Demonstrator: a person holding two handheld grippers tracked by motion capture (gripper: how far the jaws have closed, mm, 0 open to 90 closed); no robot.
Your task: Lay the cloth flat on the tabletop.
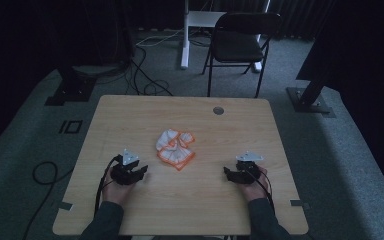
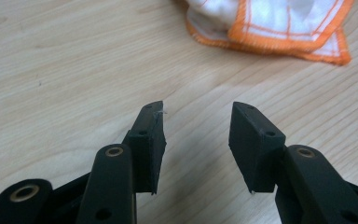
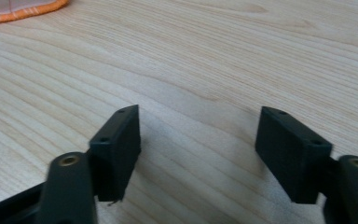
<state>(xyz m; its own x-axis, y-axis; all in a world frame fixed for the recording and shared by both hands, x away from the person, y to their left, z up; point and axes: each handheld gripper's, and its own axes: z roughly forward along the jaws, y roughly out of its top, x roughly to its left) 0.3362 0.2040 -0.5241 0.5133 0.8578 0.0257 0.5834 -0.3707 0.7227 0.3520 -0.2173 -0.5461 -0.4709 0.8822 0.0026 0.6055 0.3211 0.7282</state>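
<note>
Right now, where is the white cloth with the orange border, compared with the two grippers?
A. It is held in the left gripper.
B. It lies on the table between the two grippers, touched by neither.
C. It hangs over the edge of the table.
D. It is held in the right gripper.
B: the cloth lies crumpled on the table, while the left gripper and the right gripper rest open on either side, with bare wood between their jaws.

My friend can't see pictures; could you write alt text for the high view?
A crumpled white cloth with orange edging lies mid-way on a light wooden table. A person's hands hold the black left gripper and right gripper, both open, either side of it, not touching it.
</note>
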